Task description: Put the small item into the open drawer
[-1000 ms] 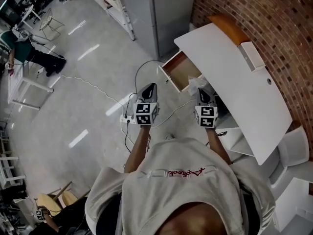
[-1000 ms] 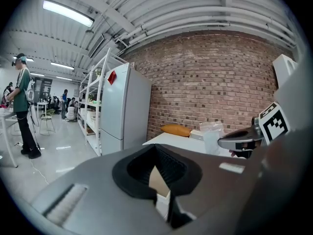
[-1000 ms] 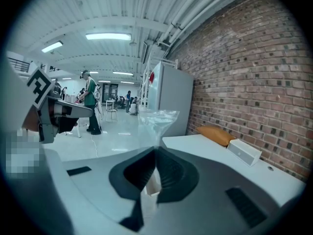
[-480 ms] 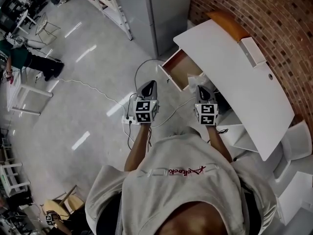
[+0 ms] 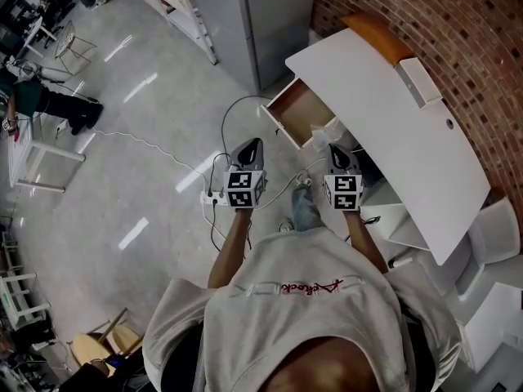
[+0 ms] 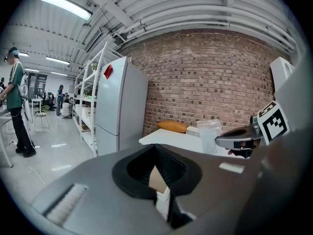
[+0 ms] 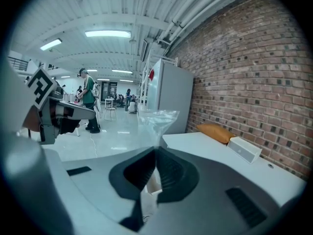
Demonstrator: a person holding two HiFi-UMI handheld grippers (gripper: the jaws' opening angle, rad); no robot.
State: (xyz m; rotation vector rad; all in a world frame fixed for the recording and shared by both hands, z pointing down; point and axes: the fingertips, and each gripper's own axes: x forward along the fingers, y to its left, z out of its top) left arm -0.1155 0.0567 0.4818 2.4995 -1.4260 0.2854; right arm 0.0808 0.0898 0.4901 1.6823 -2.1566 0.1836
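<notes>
Pinching the clear plastic bag [image 7: 157, 121] low down, the right gripper [image 7: 155, 153] has its jaws pressed together on the film, so the bag stands up above them. It is held by the near corner of the open drawer [image 5: 301, 109] under the white bench [image 5: 384, 113], seemingly ready to go in. The left gripper [image 6: 155, 151] is closed on nothing and hangs aside, out of the way. Only the head view shows the drawer's bare brown floor. The left gripper view alone shows the bag side-on against the brick wall [image 6: 205, 72].
</notes>
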